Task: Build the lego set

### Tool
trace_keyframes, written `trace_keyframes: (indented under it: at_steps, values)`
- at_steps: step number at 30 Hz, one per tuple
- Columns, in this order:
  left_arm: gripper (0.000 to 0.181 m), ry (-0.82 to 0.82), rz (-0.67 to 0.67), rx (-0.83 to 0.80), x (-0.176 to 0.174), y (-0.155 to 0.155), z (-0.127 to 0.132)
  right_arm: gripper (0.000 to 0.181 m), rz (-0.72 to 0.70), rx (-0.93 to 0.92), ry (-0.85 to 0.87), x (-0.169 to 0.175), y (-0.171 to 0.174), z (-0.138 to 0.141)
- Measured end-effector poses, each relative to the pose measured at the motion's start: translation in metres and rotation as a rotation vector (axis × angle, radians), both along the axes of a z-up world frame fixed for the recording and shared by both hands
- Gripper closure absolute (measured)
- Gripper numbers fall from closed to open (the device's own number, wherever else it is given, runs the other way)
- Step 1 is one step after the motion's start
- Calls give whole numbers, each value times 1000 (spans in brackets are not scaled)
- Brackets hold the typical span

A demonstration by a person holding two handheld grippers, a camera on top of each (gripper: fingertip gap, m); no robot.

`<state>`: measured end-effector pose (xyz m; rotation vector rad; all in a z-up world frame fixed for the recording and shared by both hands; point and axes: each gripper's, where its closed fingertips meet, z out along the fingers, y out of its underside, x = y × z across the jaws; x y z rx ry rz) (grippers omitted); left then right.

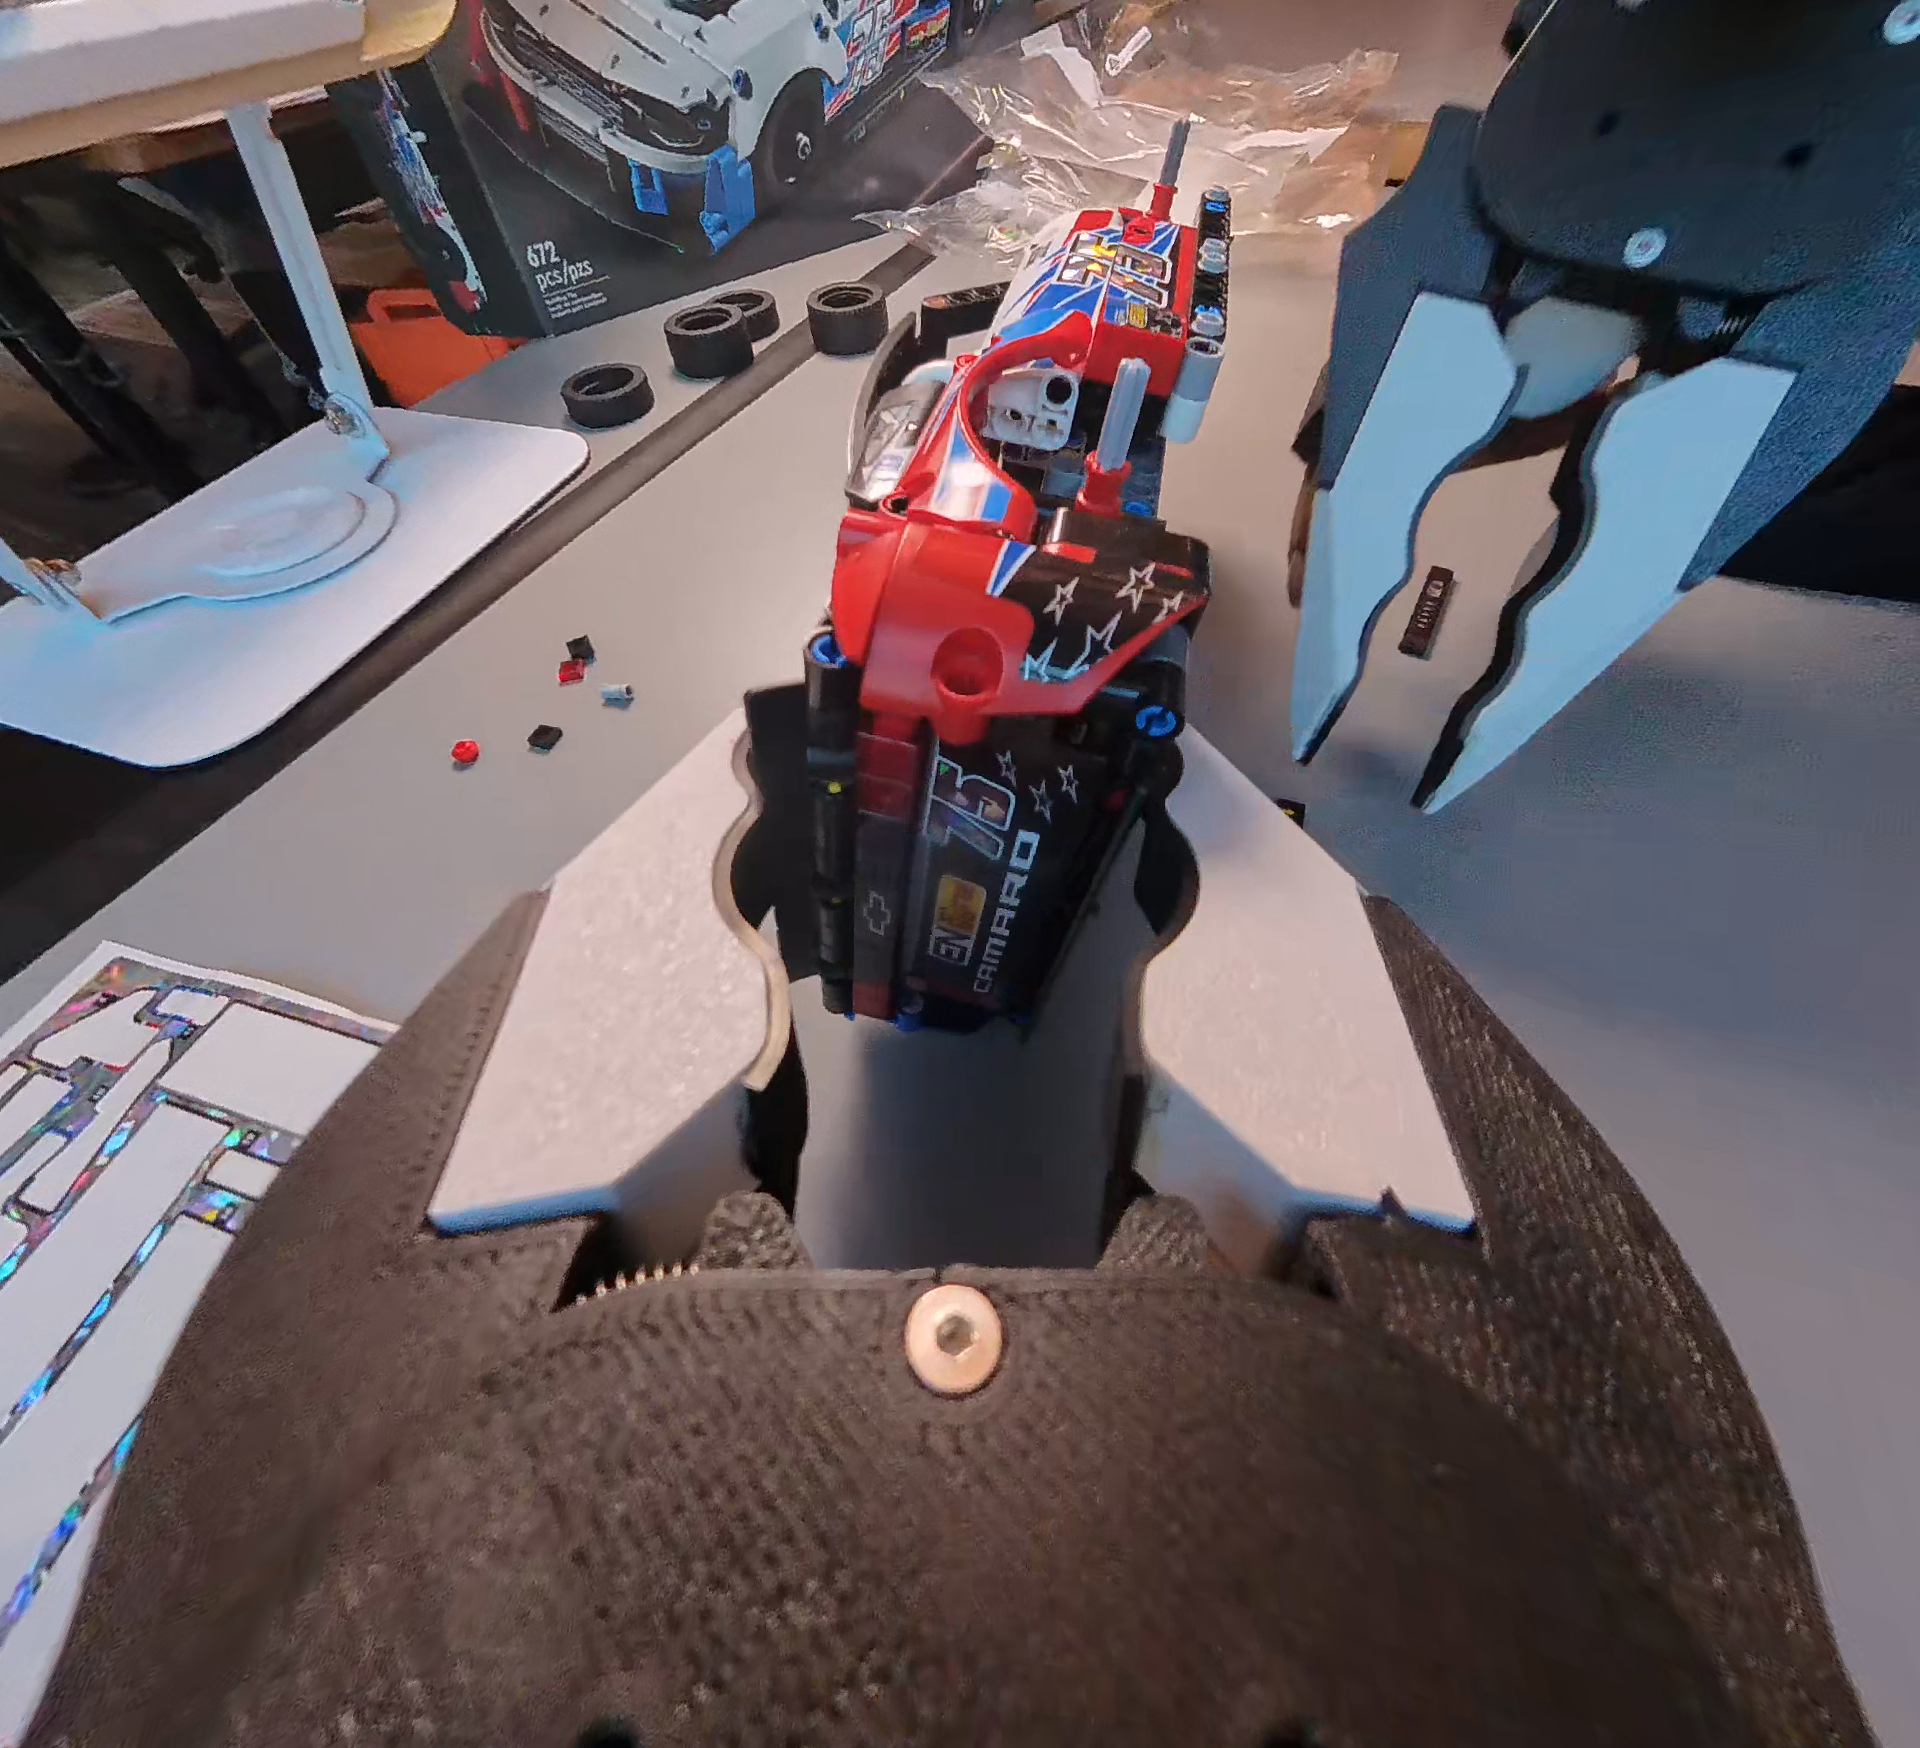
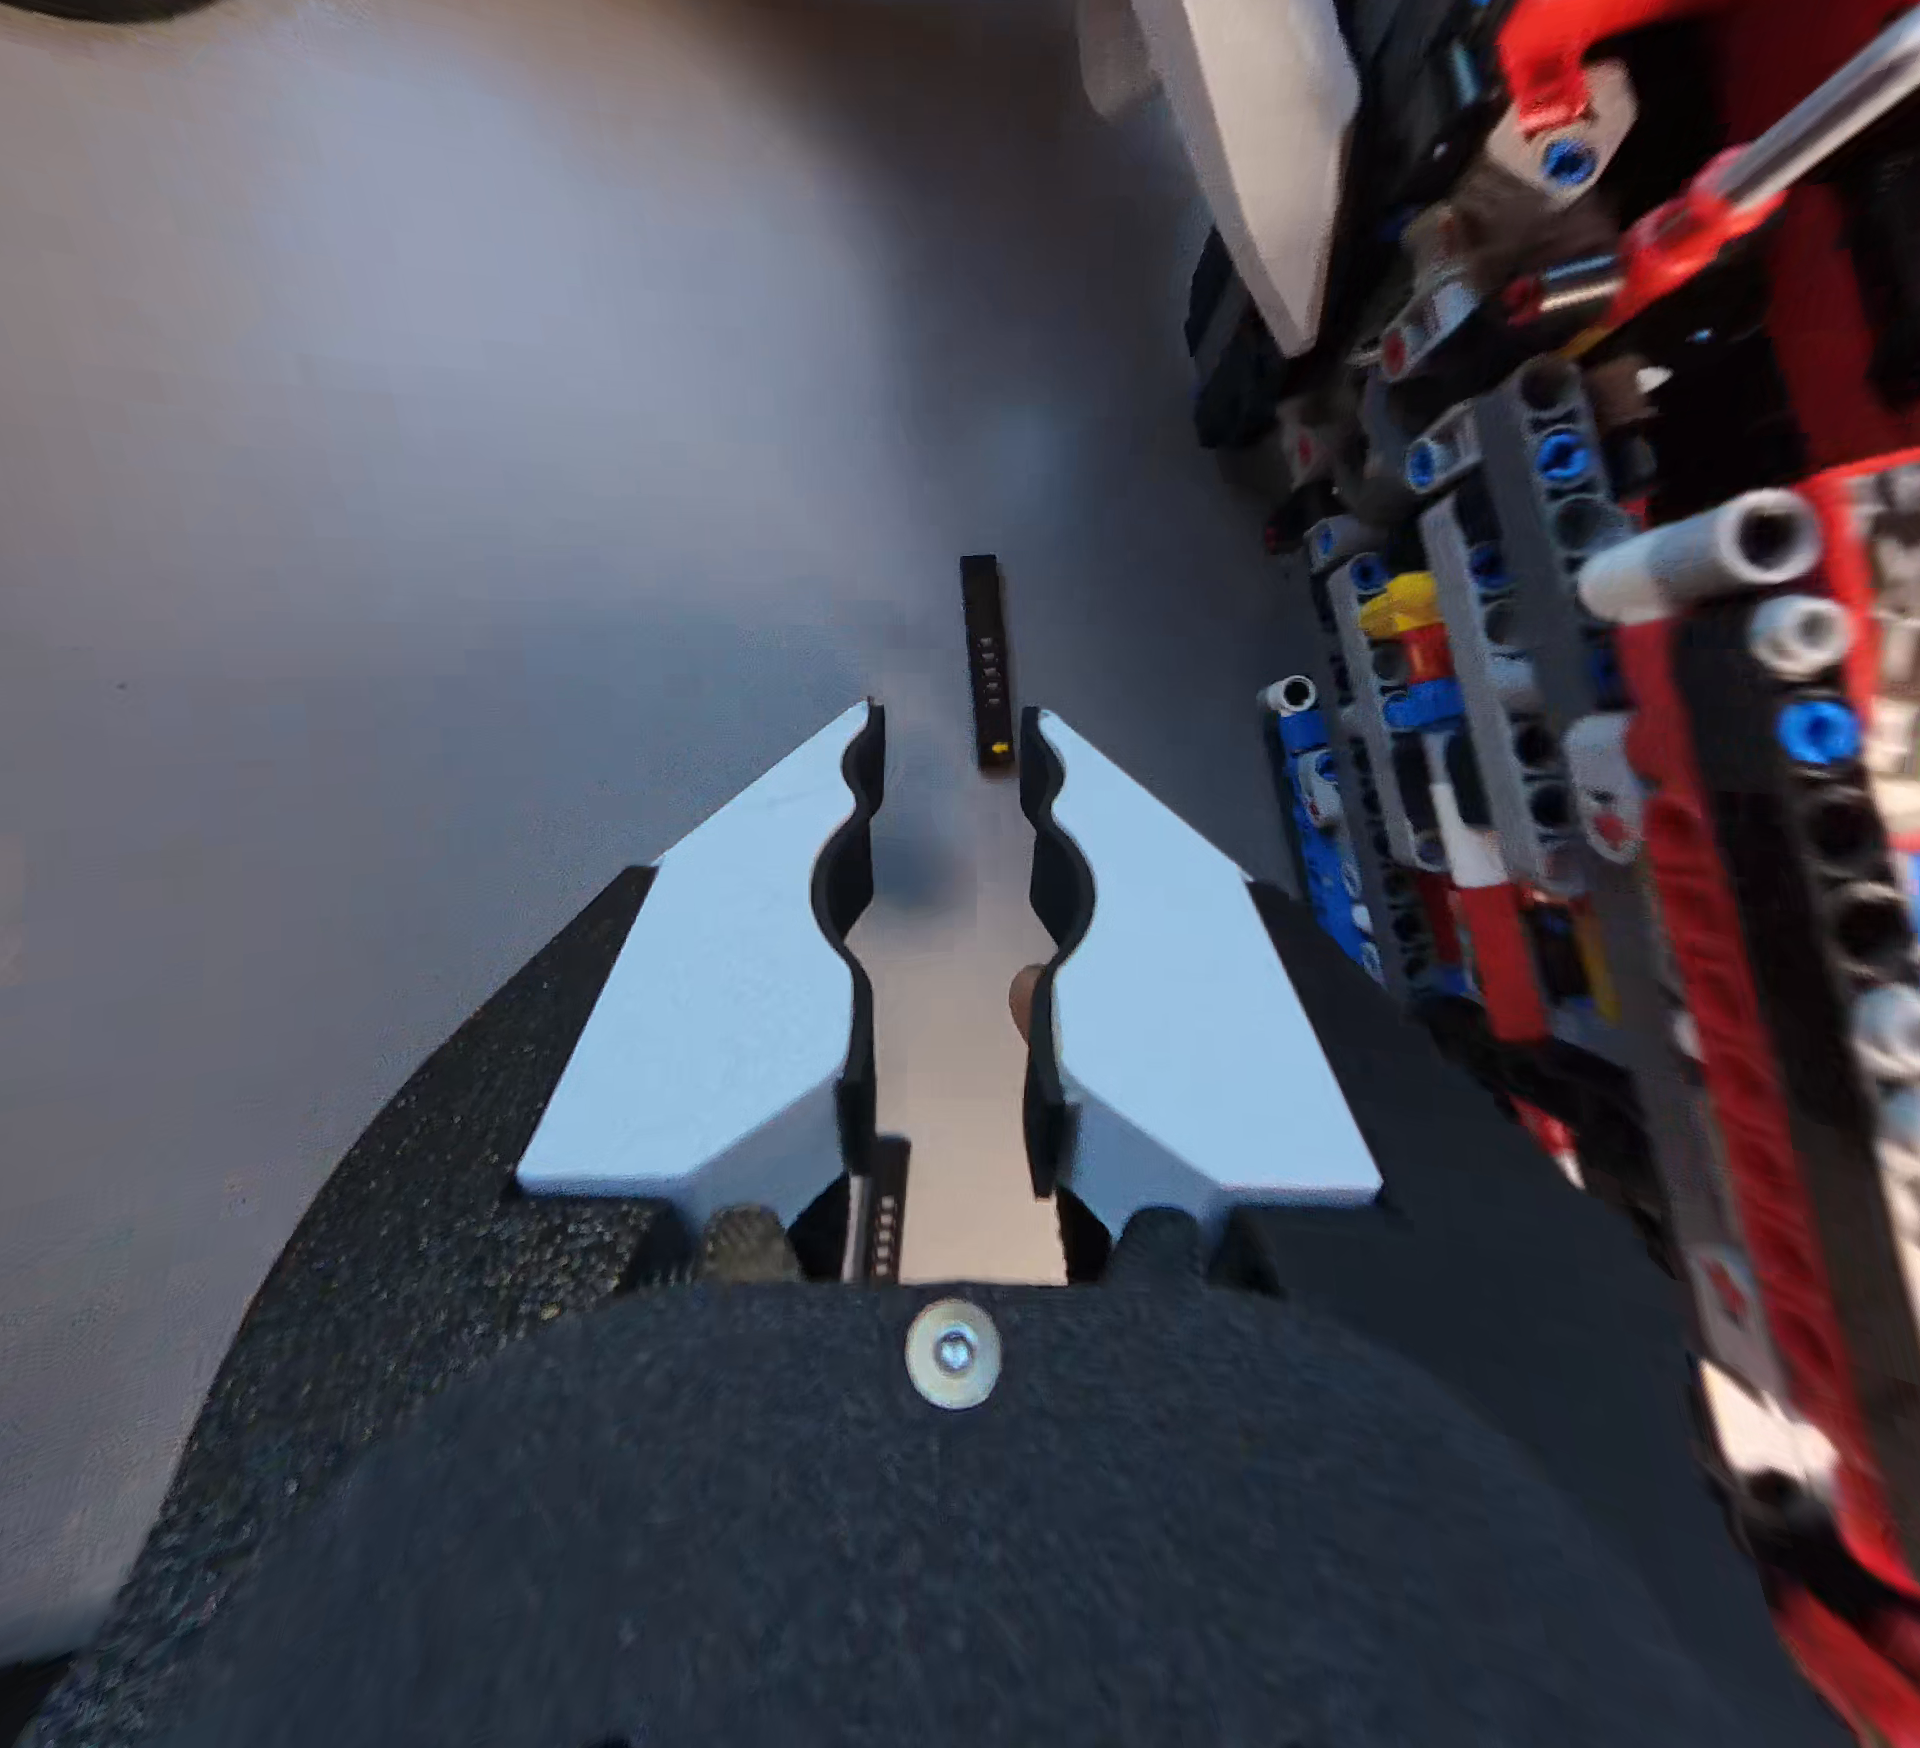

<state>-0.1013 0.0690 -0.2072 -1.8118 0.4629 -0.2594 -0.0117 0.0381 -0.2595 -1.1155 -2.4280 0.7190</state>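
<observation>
My left gripper (image 1: 961, 799) is shut on the partly built red, black and blue Lego car (image 1: 1023, 618) and holds it on its side above the grey table. The car's underside fills the right of the right wrist view (image 2: 1621, 618). My right gripper (image 2: 951, 722) is open and empty, tips pointing down at the table; it also shows in the left wrist view (image 1: 1371, 779). A small black stickered Lego tile (image 2: 987, 659) lies flat on the table just beyond and between its tips, and it shows in the left wrist view too (image 1: 1429, 609).
Several black tyres (image 1: 717, 337) lie in a row on the table. Small loose pieces (image 1: 566, 696) lie to the left. The set's box (image 1: 727, 67), clear plastic bags (image 1: 1153, 119), a white stand (image 1: 260, 545) and a sticker sheet (image 1: 135, 1137) surround the work area.
</observation>
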Motion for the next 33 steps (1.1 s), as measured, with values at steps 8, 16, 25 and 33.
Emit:
trace_keyframes:
  at_steps: [8, 16, 25, 33]
  values:
    - [113, -16, 8, -31, 1, -25, -1, 175, 86, -9, -105, -8, -20, -25]
    - [114, -71, -45, -77, 20, -67, -1, 177, 50, -87, 156, 45, -2, 117]
    - [114, -106, -76, -76, 35, -80, 0, 177, 122, 3, 29, 16, -11, 134]
    - [112, -147, -54, -24, 32, -80, 6, 177, 154, 55, -82, 5, -18, 102]
